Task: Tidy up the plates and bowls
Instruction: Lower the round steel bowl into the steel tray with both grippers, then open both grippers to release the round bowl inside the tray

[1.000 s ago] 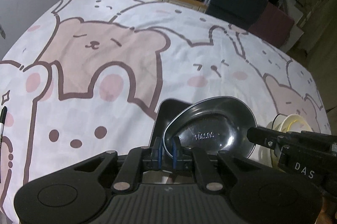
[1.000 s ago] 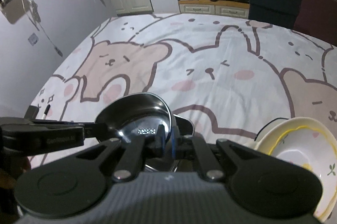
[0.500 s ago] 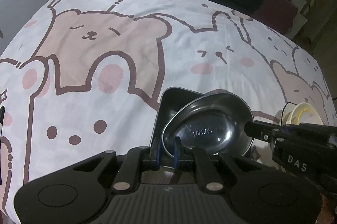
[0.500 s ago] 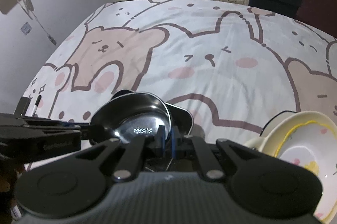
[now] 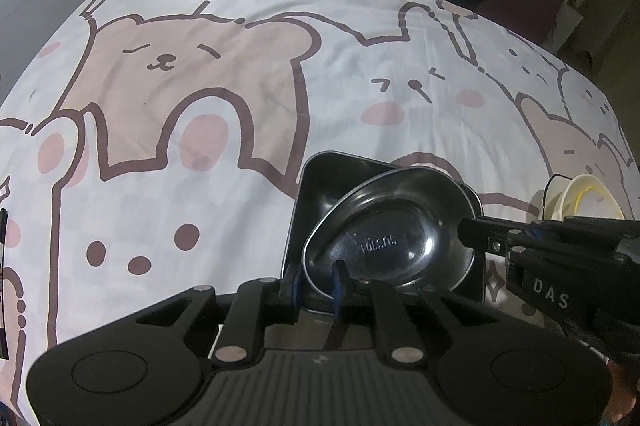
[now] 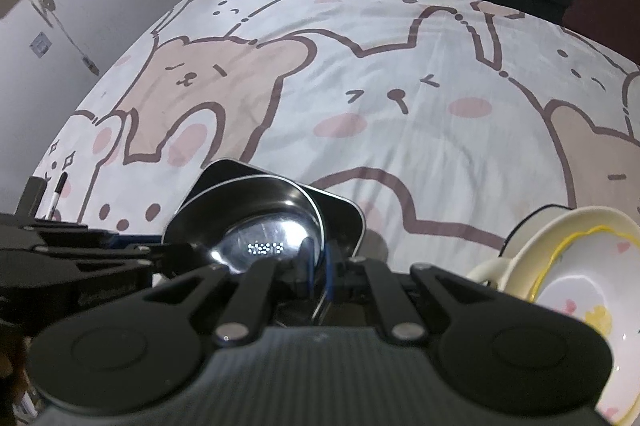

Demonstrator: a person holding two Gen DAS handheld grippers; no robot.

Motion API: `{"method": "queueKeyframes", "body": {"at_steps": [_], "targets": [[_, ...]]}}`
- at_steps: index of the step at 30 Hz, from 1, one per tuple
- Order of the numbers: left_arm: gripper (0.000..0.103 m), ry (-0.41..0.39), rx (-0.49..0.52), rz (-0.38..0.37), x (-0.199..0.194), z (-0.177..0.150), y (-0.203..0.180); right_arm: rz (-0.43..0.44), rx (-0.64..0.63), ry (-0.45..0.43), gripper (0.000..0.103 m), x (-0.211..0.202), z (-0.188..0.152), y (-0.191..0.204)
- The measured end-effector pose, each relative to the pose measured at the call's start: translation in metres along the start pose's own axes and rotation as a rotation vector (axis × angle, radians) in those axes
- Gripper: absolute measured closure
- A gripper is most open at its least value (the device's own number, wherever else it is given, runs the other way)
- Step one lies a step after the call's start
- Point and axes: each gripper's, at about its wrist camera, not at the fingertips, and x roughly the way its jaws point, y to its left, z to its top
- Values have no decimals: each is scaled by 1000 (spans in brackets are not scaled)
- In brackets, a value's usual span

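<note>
Over the square black dish (image 5: 320,186), both grippers pinch opposite rims of the steel bowl (image 5: 392,238): left gripper (image 5: 316,282), right gripper (image 6: 318,268), fingers narrow, probably nesting it level.

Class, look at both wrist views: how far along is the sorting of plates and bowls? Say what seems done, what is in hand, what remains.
Done: the cream bowl already sits nested in another dish at the right. In hand: the left gripper and right gripper each pinch the rim of the steel bowl, held tilted over the black square dish. Left: lowering the steel bowl and letting go.
</note>
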Motion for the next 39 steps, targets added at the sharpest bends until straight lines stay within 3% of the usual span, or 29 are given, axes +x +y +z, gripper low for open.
{"method": "queueKeyframes", "body": {"at_steps": [24,39], "targets": [[81,9,26,0,2,0,-4,-19,7,15,95,15,2,-2],[63,-30,1,-53,-10,2,1,64,61,-25,49,2,5,-9]]}}
